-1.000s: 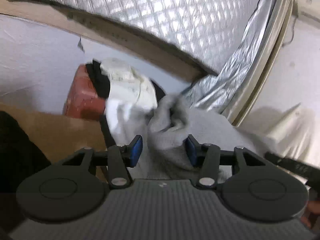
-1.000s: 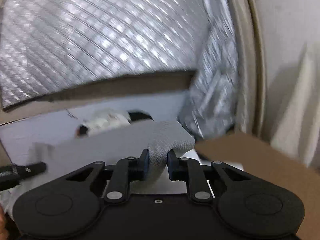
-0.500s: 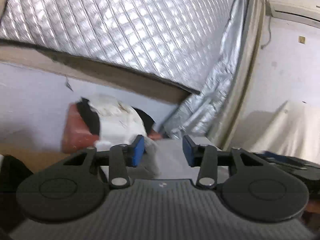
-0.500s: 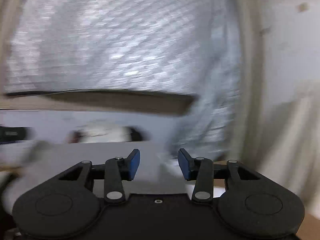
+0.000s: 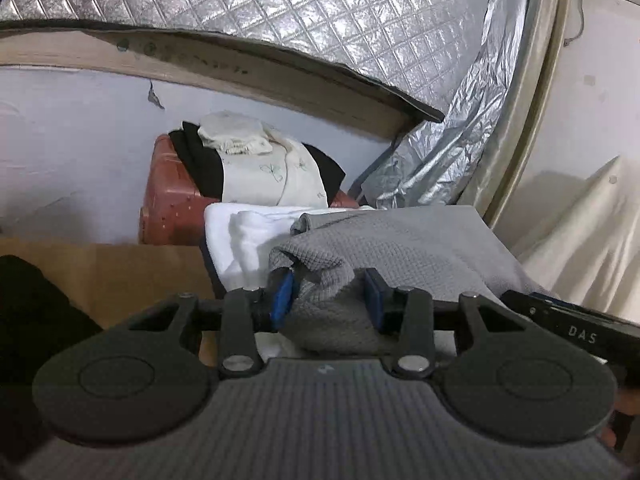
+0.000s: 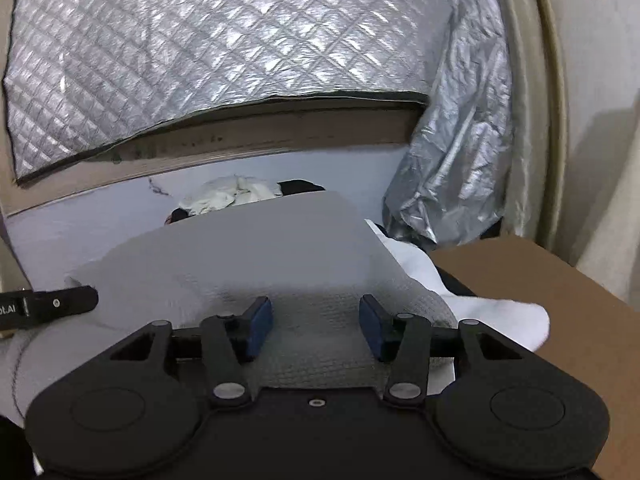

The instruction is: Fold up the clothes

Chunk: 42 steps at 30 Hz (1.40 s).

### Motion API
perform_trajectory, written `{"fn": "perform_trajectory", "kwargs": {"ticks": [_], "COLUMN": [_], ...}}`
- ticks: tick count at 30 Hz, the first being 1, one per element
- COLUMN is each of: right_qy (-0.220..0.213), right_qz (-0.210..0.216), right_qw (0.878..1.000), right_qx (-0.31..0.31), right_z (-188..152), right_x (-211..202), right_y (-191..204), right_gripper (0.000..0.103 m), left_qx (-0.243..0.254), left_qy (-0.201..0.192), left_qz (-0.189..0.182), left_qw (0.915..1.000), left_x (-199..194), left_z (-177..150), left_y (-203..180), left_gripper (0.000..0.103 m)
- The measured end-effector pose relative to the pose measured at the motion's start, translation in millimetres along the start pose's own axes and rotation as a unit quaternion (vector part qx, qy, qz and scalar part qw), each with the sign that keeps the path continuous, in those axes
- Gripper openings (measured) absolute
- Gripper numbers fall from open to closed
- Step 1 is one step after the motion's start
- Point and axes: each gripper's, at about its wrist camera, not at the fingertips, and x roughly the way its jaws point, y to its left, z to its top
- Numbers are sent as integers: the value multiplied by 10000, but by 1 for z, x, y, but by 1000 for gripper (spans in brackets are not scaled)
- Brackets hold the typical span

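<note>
The gray cloth point(image 5: 400, 248) lies folded over on the white cloth point(image 5: 244, 236), but the left gripper point(image 5: 330, 294) pinches a bunched corner while the right gripper point(image 6: 316, 326) is opening, so smoothing is left.

The grey garment point(image 5: 400, 248) hides most of the white cloth point(image 5: 244, 240) under it. The red suitcase point(image 5: 168, 200) is half covered by clothes.

Home storage-type room: quilted silver foil insulation sheet point(image 5: 280, 20) on far wall, red hard-shell suitcase point(image 5: 172, 200) piled with clothes, brown cardboard box point(image 6: 540, 292) right.
</note>
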Motion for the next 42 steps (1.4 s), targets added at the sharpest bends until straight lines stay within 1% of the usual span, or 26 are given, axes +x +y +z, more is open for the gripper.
{"fn": "perform_trajectory", "kwargs": {"ticks": [1, 2, 3, 4, 5, 6, 7, 9, 11, 12, 14, 16, 18, 20, 22, 25, 27, 28, 30, 31, 33, 36, 38, 42], "right_qy": [18, 31, 34, 29, 12, -6, 10, 136, 216, 252, 332, 415, 576, 770, 926, 850, 800, 777, 743, 722, 697, 712, 726, 723], "right_qz": [-148, -298, -512, -722, -806, -891, -907, -756, -695, -677, -650, -651, -648, -662, -734, -689, -732, -773, -864, -916, -952, -864, -810, -869], "right_qw": [9999, 9995, 9986, 9971, 9963, 9953, 9951, 9967, 9973, 9974, 9973, 9970, 9962, 9948, 9928, 9935, 9933, 9931, 9927, 9924, 9920, 9916, 9911, 9892], "right_qx": [-13, -46, -130, -227, -301, -375, -393, -265, -119, -67, -28, -43, -9, 61, 189, 322, 395, 417, 401, 395, 460, 651, 770, 935], "right_z": [1, 2, 2, 1, 2, 2, 3, 5, 2, -1, -10, -21, -30, -39, -46, -58, -65, -69, -77, -81, -89, -100, -108, -122], "right_x": [-11, -20, -31, -45, -59, -73, -86, -110, -133, -144, -164, -184, -200, -214, -226, -250, -264, -270, -280, -284, -290, -297, -301, -309], "right_y": [4, 8, 13, 17, 18, 19, 19, 15, 12, 11, 12, 17, 22, 25, 28, 30, 31, 31, 32, 34, 36, 36, 36, 36], "right_gripper": [54, 60, 67, 82, 86, 85, 86, 86, 86, 86, 86, 86, 87, 87, 87, 87, 87, 88, 89, 89, 90, 90, 90, 90], "left_qx": [12, 131, 250, 369, 506, 641, 623, 587, 516, 570, 697, 959, 1180, 1249, 1202, 1156, 1166, 1184, 1219, 1235, 1363, 1547, 1582, 1623], "left_qy": [63, 83, 104, 123, 131, 140, 177, 250, 339, 377, 442, 570, 730, 877, 995, 1132, 1197, 1237, 1390, 1425, 1398, 1312, 1316, 1380], "left_qz": [-18, -54, -90, -120, 2, 204, 271, 405, 460, 530, 654, 754, 716, 542, 466, 396, 309, 212, -68, -109, -57, 24, 36, 93], "left_qw": [10000, 9999, 9996, 9992, 9986, 9976, 9975, 9971, 9970, 9963, 9944, 9909, 9877, 9868, 9867, 9860, 9855, 9850, 9827, 9820, 9807, 9792, 9786, 9770], "left_x": [-6, -15, -23, -32, -40, -51, -59, -75, -92, -100, -113, -121, -127, -137, -150, -172, -185, -191, -201, -205, -215, -223, -227, -236], "left_z": [4, 7, 9, 11, 11, 11, 11, 11, 8, 4, -4, -18, -31, -44, -57, -72, -80, -85, -95, -98, -106, -112, -114, -122], "left_y": [-2, -5, -7, -9, -12, -15, -15, -17, -21, -26, -35, -52, -71, -85, -95, -103, -107, -109, -110, -111, -116, -122, -125, -128], "left_gripper": [44, 59, 71, 87, 88, 88, 88, 88, 90, 90, 95, 97, 97, 97, 97, 97, 99, 103, 103, 103, 103, 103, 103, 103]}}
